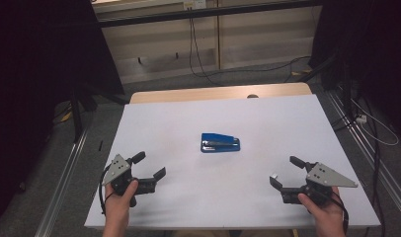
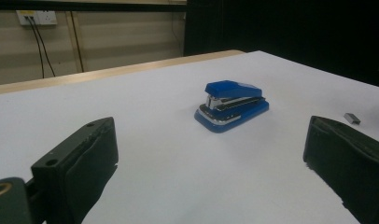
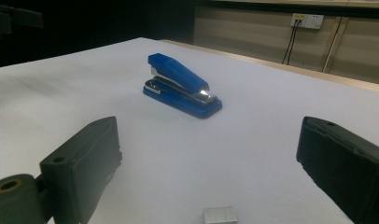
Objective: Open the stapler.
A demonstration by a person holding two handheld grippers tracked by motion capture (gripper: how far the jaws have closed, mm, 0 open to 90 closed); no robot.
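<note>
White surface [image 1: 188,207] fills the middle of the high view, with a blue stapler [image 1: 220,142] at its center. At lower left the left hand-held gripper [image 1: 151,165] is open and empty. At lower right the right hand-held gripper [image 1: 286,171] is open too, beside a small block of staples [image 1: 274,176].

From the left gripper view, the stapler [image 2: 231,106] sits center, the staples [image 2: 352,118] at right.

From the right gripper view, the stapler [image 3: 181,85] sits upper center, the staples [image 3: 219,215] at the bottom.

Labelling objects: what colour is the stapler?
Blue, with silver metal parts; the stapler shows best in the right gripper view.
</note>
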